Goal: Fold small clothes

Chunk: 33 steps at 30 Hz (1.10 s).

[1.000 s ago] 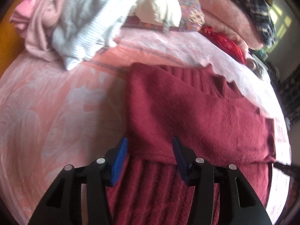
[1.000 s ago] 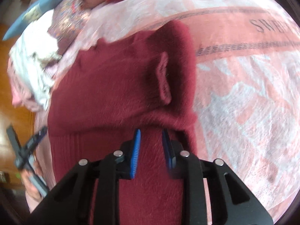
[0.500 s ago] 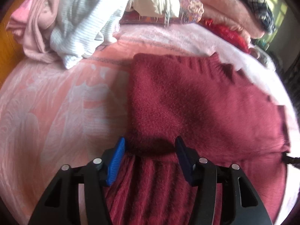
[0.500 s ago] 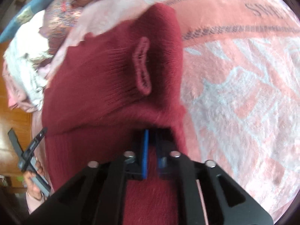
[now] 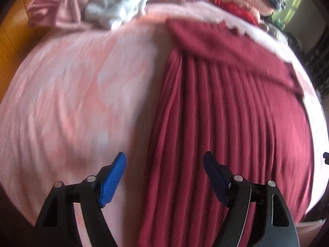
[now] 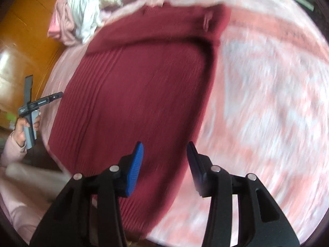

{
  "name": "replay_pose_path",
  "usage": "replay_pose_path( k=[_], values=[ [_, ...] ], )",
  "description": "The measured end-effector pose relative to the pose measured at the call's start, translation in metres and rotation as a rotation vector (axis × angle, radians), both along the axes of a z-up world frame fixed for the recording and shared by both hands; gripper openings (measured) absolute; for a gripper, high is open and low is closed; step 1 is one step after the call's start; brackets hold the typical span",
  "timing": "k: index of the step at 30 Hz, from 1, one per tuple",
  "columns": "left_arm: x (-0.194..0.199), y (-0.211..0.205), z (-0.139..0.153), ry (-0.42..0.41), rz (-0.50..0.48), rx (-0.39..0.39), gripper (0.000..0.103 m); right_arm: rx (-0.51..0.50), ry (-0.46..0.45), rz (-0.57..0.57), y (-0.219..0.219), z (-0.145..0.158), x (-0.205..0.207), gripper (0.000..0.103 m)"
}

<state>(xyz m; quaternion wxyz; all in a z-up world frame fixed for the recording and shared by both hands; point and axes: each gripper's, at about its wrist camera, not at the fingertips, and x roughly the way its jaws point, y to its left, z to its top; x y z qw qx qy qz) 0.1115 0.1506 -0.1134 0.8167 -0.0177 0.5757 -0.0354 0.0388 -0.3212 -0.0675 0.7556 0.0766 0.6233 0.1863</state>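
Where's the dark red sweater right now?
The dark red sweater lies flat on the pink bedspread, right of centre in the left wrist view, with the clothes pile beyond it.

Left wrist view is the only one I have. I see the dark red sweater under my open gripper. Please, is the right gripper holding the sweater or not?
Observer: No. The right gripper is open above the red sweater; its jaws have just been opening, and nothing is pinched between them.
Operator: Does the far folded part look finished on the right side?
Observer: A folded band lies across the far end, and a small loop of knit shows on it near the right corner.
Operator: Can you see my left gripper from there?
Observer: Yes, the left gripper shows at the picture's left edge, beside the bed, held in a hand with a pale pink sleeve.
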Motion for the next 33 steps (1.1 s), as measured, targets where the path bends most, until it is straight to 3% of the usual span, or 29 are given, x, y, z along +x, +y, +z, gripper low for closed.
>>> replay_pose_path(
  k=[4, 6, 7, 11, 13, 16, 18, 21, 27, 28, 30, 31, 32, 33],
  values=[
    [-0.032, 0.015, -0.014, 0.085, -0.002, 0.028, 0.078, 0.010, 0.117, -0.050, -0.006, -0.016, -0.035, 0.046],
    [-0.044, 0.020, -0.021, 0.129, -0.022, 0.012, 0.078, 0.017, 0.128, -0.067, -0.006, -0.019, -0.053, 0.047],
    [-0.048, 0.022, -0.024, 0.143, -0.031, 0.025, 0.078, 0.026, 0.133, -0.071, -0.005, -0.022, -0.061, 0.053],
    [-0.060, 0.025, -0.022, 0.135, -0.013, -0.019, 0.078, 0.024, 0.178, -0.094, -0.002, -0.038, -0.087, 0.054],
    [-0.064, 0.022, -0.018, 0.116, -0.035, -0.040, 0.078, 0.024, 0.186, -0.097, -0.002, -0.042, -0.091, 0.054],
    [-0.068, 0.019, -0.016, 0.091, -0.070, -0.006, 0.078, 0.041, 0.206, -0.125, 0.005, -0.048, -0.090, 0.054],
    [-0.070, 0.020, -0.017, 0.102, -0.062, -0.056, 0.078, 0.047, 0.203, -0.125, 0.010, -0.050, -0.083, 0.054],
    [-0.073, 0.016, -0.020, 0.112, -0.084, -0.070, 0.078, 0.062, 0.216, -0.109, 0.023, -0.053, -0.080, 0.054],
    [-0.081, 0.002, -0.038, 0.170, -0.127, -0.082, 0.076, 0.051, 0.233, -0.086, 0.030, -0.061, -0.079, 0.040],
    [-0.080, 0.002, -0.039, 0.175, -0.122, -0.086, 0.073, 0.054, 0.235, -0.086, 0.031, -0.061, -0.077, 0.033],
    [-0.076, 0.004, -0.037, 0.189, -0.099, -0.102, 0.056, 0.081, 0.243, -0.088, 0.033, -0.060, -0.075, 0.014],
    [-0.076, 0.006, -0.036, 0.193, -0.088, -0.120, 0.037, 0.092, 0.240, -0.081, 0.034, -0.058, -0.075, 0.006],
    [-0.076, 0.011, -0.034, 0.199, -0.078, -0.145, 0.022, 0.091, 0.234, -0.073, 0.034, -0.056, -0.075, 0.006],
    [-0.077, 0.015, -0.032, 0.209, -0.064, -0.179, 0.018, 0.095, 0.225, -0.066, 0.035, -0.053, -0.075, 0.006]
  ],
)
